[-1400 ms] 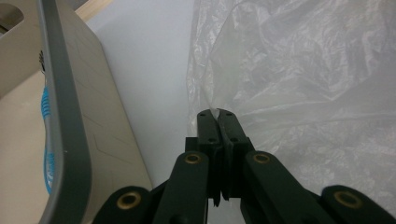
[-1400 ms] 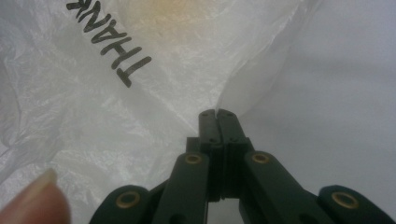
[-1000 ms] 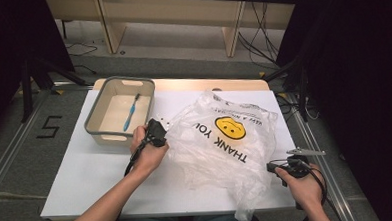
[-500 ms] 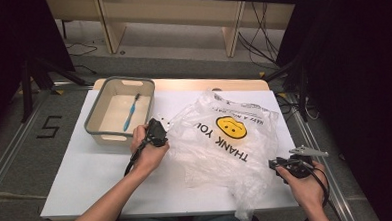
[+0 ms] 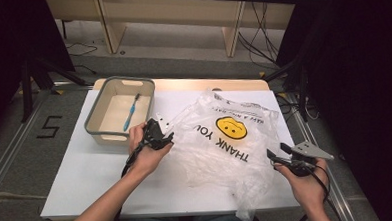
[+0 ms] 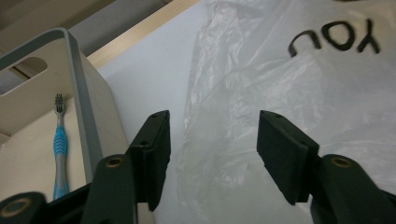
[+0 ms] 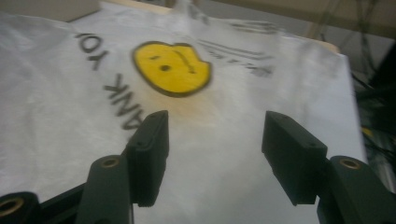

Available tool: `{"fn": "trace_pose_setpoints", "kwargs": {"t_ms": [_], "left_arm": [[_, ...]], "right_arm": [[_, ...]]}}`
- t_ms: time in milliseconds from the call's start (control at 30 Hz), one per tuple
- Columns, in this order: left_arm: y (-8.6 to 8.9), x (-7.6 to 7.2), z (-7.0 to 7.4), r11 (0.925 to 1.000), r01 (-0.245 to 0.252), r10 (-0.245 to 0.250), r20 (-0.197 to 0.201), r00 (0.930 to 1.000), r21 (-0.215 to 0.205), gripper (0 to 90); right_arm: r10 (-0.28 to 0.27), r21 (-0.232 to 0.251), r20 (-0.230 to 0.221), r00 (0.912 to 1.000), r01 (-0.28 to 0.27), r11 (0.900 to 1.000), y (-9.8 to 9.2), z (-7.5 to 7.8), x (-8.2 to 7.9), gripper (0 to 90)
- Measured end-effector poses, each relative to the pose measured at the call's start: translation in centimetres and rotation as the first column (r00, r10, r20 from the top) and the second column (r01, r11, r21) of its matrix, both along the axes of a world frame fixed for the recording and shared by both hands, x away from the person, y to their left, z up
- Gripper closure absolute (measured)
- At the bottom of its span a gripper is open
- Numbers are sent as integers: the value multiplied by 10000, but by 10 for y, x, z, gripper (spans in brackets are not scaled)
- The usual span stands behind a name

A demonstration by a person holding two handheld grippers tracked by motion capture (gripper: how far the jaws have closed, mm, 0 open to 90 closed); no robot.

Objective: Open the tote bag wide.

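Note:
A clear plastic bag [image 5: 225,139] printed with a yellow smiley and "THANK YOU" lies spread on the white table. My left gripper [image 5: 165,132] is at the bag's left edge, next to the bin. Its jaws have just been opening and now stand open [image 6: 215,122] over crinkled film [image 6: 280,70], pressing nothing. My right gripper [image 5: 278,155] is at the bag's right edge. Its jaws have also just been opening and stand open [image 7: 216,123] above the film [image 7: 210,154], short of the smiley [image 7: 170,67].
A beige bin with a grey rim [image 5: 94,126] stands at the table's back left, and a blue toothbrush [image 5: 130,113] lies inside it [image 6: 60,140]. Bare white tabletop [image 5: 87,180] lies near the front left. The table's wooden back edge runs behind the bag.
Both grippers' jaws have spread apart from shut. The hands have hardly moved, and the bag lies much as before.

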State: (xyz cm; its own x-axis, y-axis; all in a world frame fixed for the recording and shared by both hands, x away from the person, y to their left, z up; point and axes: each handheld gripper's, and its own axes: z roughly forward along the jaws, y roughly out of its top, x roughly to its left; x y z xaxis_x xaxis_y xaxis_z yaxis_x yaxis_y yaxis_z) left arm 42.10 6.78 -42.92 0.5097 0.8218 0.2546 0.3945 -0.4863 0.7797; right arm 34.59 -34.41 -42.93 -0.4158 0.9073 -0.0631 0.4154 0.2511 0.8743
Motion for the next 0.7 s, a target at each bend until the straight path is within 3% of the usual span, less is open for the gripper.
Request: {"fn": "trace_pose_setpoints", "kwargs": {"t_ms": [67, 100, 133, 167, 200, 233, 267, 300, 333, 367, 400, 433, 467, 500, 533, 600, 633, 667, 700], "left_arm": [[2, -9, 7, 9996, 193, -190, 125, 9997, -219, 409], [2, -14, 11, 9992, 323, -320, 167, 9993, -236, 411], [2, -19, 14, 9986, 446, -440, 203, 9988, -282, 411], [1, -25, 16, 9975, 612, -603, 245, 9979, -351, 440], [-1, -31, 16, 9956, 851, -844, 183, 9963, -398, 440], [-4, -39, 15, 9916, 1225, -1223, 65, 9925, -427, 462], [-6, -43, 14, 9881, 1490, -1495, -97, 9887, -388, 462], [-11, -50, 11, 9819, 1828, -1847, -387, 9820, -488, 476], [-14, -53, 8, 9785, 1974, -2008, -578, 9779, -603, 509], [-17, -58, 4, 9734, 2174, -2229, -810, 9715, -719, 509], [-22, -62, -1, 9676, 2417, -2484, -1013, 9634, -736, 539], [-26, -65, -5, 9633, 2582, -2656, -1207, 9565, -741, 539], [-29, -67, -10, 9586, 2750, -2830, -1400, 9488, -742, 554], [-31, -68, -13, 9553, 2855, -2943, -1547, 9431, -773, 554], [-34, -68, -19, 9521, 2952, -3052, -1826, 9346, -803, 565], [-38, -67, -28, 9498, 3004, -3124, -2172, 9248, -871, 605], [-39, -66, -31, 9492, 3009, -3142, -2305, 9210, -915, 605], [-40, -64, -35, 9497, 2980, -3128, -2478, 9169, -959, 635], [-42, -63, -37, 9504, 2961, -3109, -2510, 9167, -957, 635]], "right_arm": [[735, -63, 36, 9973, -735, 9973, 13, 2, 2, 420], [1389, -198, 86, 9903, -1387, 9901, 29, 5, 5, 420], [1389, -198, 86, 9903, -1387, 9901, 29, 5, 5, 420], [1984, -159, -28, 9801, -1984, 9800, 43, 7, 8, 428], [1984, -159, -28, 9801, -1984, 9800, 43, 7, 8, 428], [2602, -338, -279, 9652, -2611, 9647, 62, 8, 12, 439], [2602, -338, -279, 9652, -2611, 9647, 62, 8, 12, 439], [2823, -350, -392, 9585, -2836, 9583, 69, 7, 14, 442], [3314, -428, -794, 9401, -3354, 9411, 86, 3, 19, 450], [3314, -428, -794, 9401, -3354, 9411, 86, 3, 19, 450], [3789, -569, -1363, 9153, -3891, 9194, 104, -3, 26, 450], [3789, -569, -1363, 9153, -3891, 9194, 104, -3, 26, 450], [4084, -667, -1889, 8931, -4266, 9020, 117, -10, 32, 450], [4084, -667, -1889, 8931, -4266, 9020, 117, -10, 32, 450], [4165, -686, -2055, 8856, -4376, 8965, 121, -13, 35, 448], [4372, -935, -2828, 8537, -4782, 8733, 135, -26, 43, 443], [4372, -935, -2828, 8537, -4782, 8733, 135, -26, 43, 443], [4416, -850, -3218, 8375, -4901, 8675, 140, -32, 47, 442], [4416, -850, -3218, 8375, -4901, 8675, 140, -32, 47, 442]]}}
